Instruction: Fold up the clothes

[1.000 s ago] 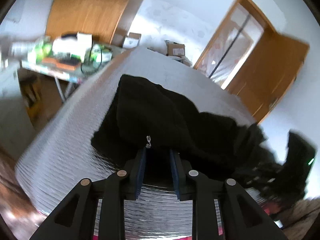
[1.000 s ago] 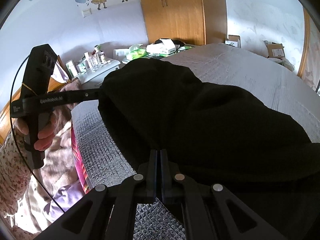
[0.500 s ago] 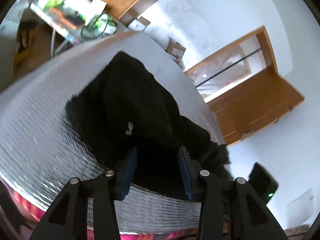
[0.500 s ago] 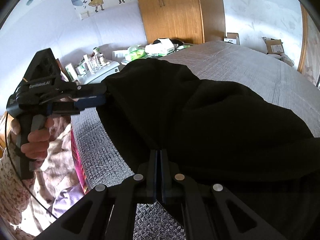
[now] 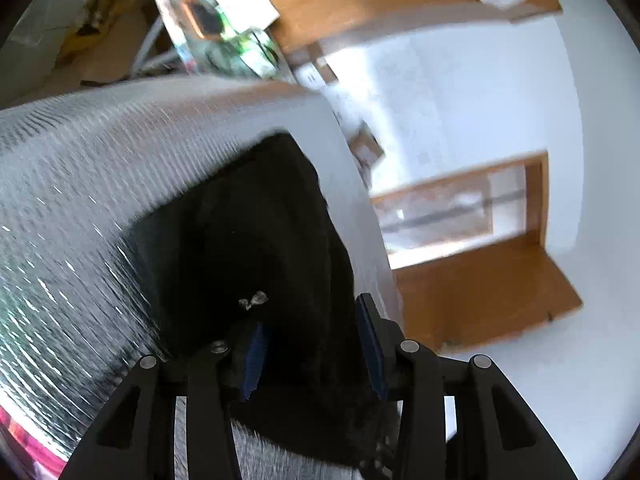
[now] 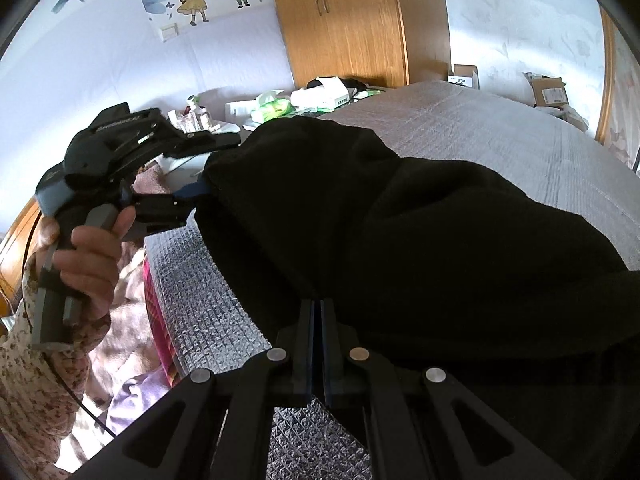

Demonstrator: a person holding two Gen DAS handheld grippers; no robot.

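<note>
A black garment (image 5: 260, 220) lies bunched on the silver quilted bed cover (image 5: 80, 200). In the left wrist view my left gripper (image 5: 312, 332) is open, its blue pads (image 5: 252, 356) wide apart with a fold of the black cloth lying loosely between them. The right wrist view shows the same garment (image 6: 400, 220) spread over the cover (image 6: 200, 312). There my right gripper (image 6: 317, 308) is shut on the garment's near edge. The left gripper (image 6: 218, 164) shows at the garment's left corner, held by a person's hand (image 6: 92, 256), jaws parted around the cloth.
A cluttered side table (image 6: 304, 100) and a wooden wardrobe (image 6: 352, 20) stand beyond the bed's far end. Cardboard boxes (image 6: 548, 90) sit by the far wall. An open wooden door (image 5: 480, 292) is off to the right. Pink bedding (image 6: 132, 320) hangs at the bed's left edge.
My left gripper's jaws have spread from narrow to wide and it has rolled and tilted over the garment's corner. The right gripper stays shut on the near edge.
</note>
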